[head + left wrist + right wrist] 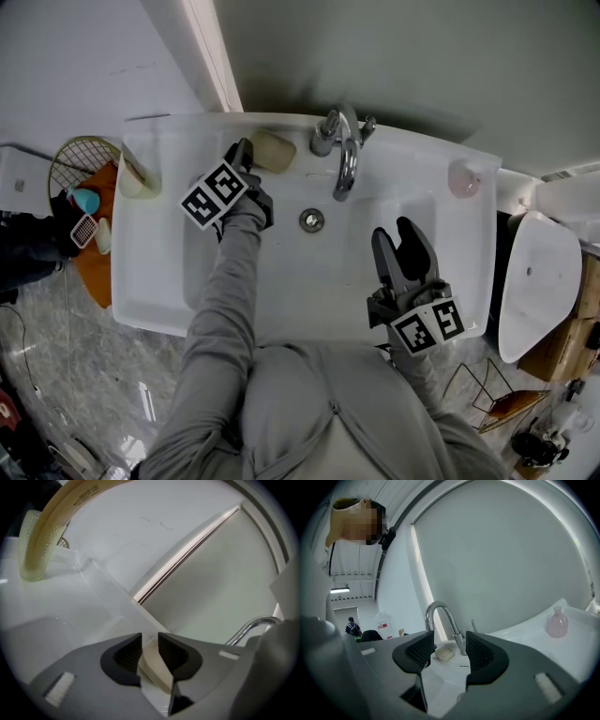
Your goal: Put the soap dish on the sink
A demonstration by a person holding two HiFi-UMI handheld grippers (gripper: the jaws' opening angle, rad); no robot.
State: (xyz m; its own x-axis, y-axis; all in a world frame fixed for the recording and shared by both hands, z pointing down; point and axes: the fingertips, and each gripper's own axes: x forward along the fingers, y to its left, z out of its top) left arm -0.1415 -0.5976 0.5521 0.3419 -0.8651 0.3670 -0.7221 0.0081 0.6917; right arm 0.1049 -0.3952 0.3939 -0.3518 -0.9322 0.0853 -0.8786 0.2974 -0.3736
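The cream soap dish [274, 150] lies on the back ledge of the white sink [159, 281], just left of the chrome faucet [342, 150]. My left gripper [248, 152] reaches it from the left and is shut on its near edge. In the left gripper view, the dish [152, 667] is pinched between the two dark pads of the left gripper [150, 649]. My right gripper [394, 232] hangs open over the right side of the basin, holding nothing. In the right gripper view, the right gripper [450, 654] frames the distant dish [444, 654] and the faucet [443, 616].
A cup [134, 178] with a tube in it stands on the sink's back left corner, and a pink bottle [463, 178] on the back right. The drain [311, 219] sits mid-basin. An orange tray [94, 244] lies left of the sink, a white fixture [539, 281] right.
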